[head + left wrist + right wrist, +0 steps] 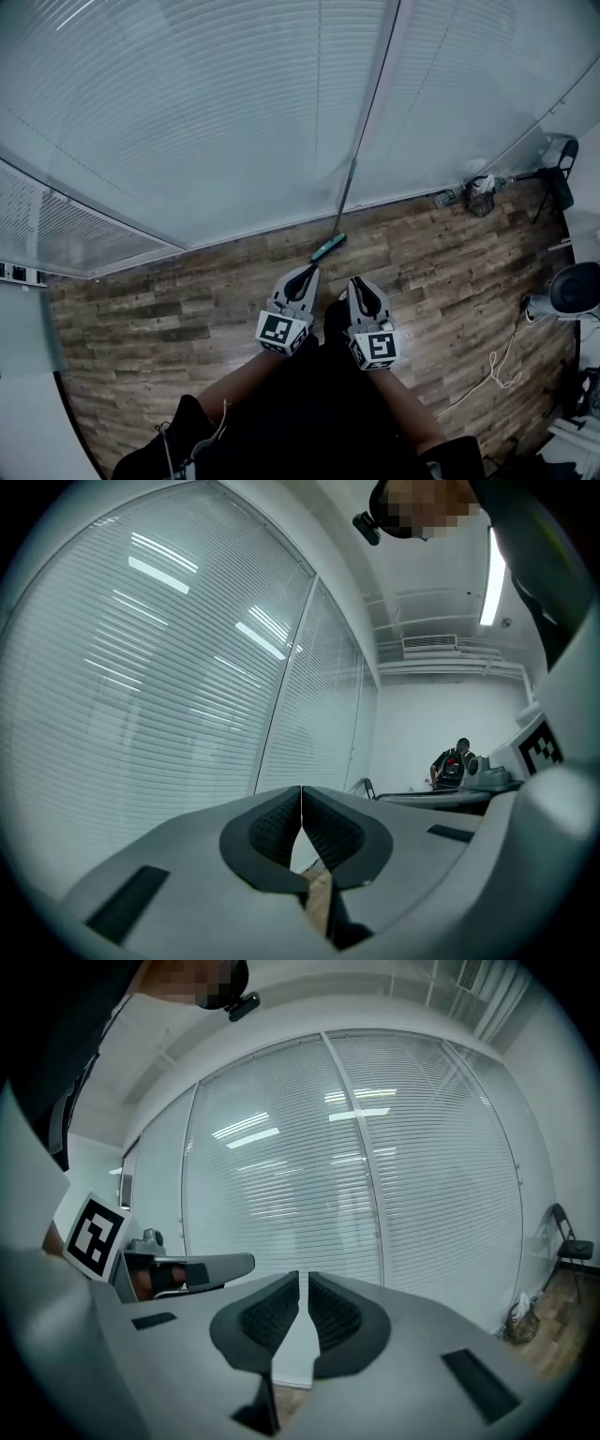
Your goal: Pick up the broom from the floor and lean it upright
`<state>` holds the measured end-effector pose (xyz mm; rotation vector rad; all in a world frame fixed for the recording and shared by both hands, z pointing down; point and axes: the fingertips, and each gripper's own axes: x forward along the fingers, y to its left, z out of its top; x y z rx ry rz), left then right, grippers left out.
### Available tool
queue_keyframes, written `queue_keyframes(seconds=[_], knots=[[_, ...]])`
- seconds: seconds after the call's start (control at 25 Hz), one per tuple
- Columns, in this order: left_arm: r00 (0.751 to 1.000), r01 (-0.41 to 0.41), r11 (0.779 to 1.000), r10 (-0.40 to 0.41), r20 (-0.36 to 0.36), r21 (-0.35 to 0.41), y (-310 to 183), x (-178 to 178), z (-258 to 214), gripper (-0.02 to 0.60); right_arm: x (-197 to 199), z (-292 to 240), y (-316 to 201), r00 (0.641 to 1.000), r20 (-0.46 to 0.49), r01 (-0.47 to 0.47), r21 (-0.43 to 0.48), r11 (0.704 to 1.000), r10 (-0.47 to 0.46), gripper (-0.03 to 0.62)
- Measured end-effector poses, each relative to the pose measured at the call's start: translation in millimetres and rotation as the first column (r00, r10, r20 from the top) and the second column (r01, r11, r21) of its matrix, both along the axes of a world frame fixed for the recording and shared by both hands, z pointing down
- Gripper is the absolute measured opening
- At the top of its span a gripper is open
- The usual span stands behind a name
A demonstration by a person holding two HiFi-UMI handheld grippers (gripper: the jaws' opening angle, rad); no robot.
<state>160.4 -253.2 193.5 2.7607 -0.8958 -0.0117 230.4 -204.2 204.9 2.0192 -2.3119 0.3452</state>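
The slim dark-handled broom with a teal head (345,202) stands almost upright against the pale vertical post (380,84) that splits the glass wall of white slatted blinds. Its head sits on the brown wood-plank floor (187,319) at the foot of that post, and its long axis runs up along the post towards the top of the head view, tipped slightly to the right. Both hand-held tools are on the near side of the post, well short of it and clear of the broom. The left grey two-jaw gripper (307,270) has its dark ribbed pads pressed together on nothing, as the left gripper view shows (301,799). The right grey two-jaw gripper (357,281) has its pads a hair apart, with only the blinds showing through the slit (303,1288). From the post, the left gripper lies just below the broom head and the right one slightly further down and to the right, so the left tip is the nearer, though the difference is small. Both point roughly level at the wall, across the broom's upright axis rather than along it. As I read it, the lean looks done and the broom seems to balance by itself. Any correction would mean reaching forward to the lower handle above the head, most easily with the left.
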Motion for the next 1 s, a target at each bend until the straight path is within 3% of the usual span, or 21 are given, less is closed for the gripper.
queue_keyframes(seconds=[0.2,0.64,1.0], knots=[[1.000,-0.026,0.999,0.026,0.013,0.047,12.6,-1.1,-12.1,0.020,-3.2,-18.5,-2.5,0.999,0.024,-0.027,0.017,1.000,0.026,0.031],[1.000,0.016,0.996,-0.017,0.016,0.091,28.9,5.1,-25.7,0.020,0.8,-75.1,4.9,0.999,0.025,0.017,0.193,0.981,-0.022,0.023],[0.998,0.065,0.992,-0.064,-0.019,0.105,39.1,49.3,-57.1,0.020,36.4,-94.4,7.6,0.996,-0.024,0.084,0.184,0.979,-0.081,0.023]])
